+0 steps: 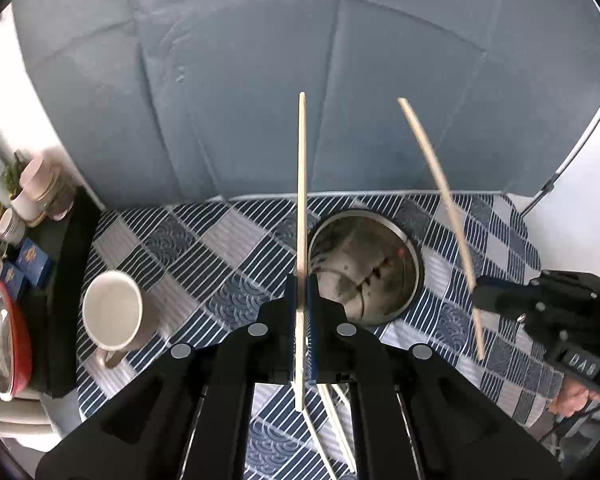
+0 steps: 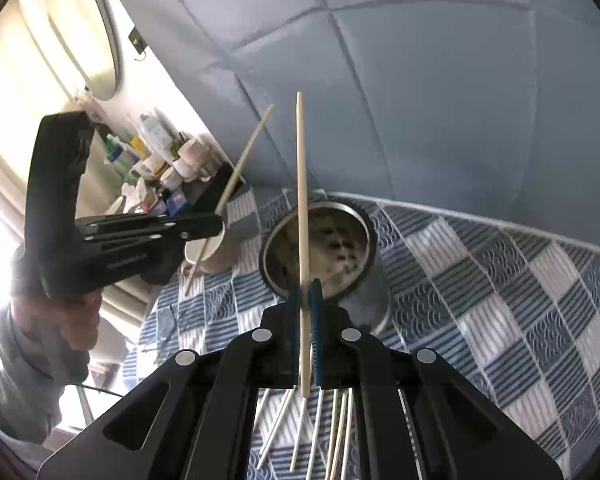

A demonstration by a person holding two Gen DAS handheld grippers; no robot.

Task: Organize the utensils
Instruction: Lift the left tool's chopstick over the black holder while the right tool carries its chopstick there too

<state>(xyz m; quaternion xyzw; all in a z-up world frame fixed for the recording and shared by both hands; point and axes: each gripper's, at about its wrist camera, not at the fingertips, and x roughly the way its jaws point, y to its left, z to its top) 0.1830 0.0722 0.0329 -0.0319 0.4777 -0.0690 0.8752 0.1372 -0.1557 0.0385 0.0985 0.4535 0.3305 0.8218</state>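
Observation:
My left gripper point(image 1: 301, 280) is shut on a pale wooden chopstick point(image 1: 301, 184) that stands upright between its blue pads, just left of a round steel canister point(image 1: 366, 266) on the checked cloth. My right gripper point(image 2: 307, 285) is shut on a second chopstick point(image 2: 302, 200), which rises in front of the same steel canister point(image 2: 320, 252). The left wrist view also shows the right gripper point(image 1: 478, 294) at the right with its chopstick point(image 1: 440, 184) tilted. The right wrist view shows the left gripper point(image 2: 220, 222) at the left with its chopstick point(image 2: 244, 160). Several loose chopsticks point(image 2: 316, 428) lie on the cloth beneath.
A cream mug point(image 1: 114, 316) stands left of the canister on the blue checked tablecloth point(image 1: 204, 248). A blue padded wall point(image 1: 260, 80) rises behind the table. Jars, bottles and boxes point(image 1: 24, 208) crowd a shelf at the left, beside a red-rimmed lid point(image 1: 0, 340).

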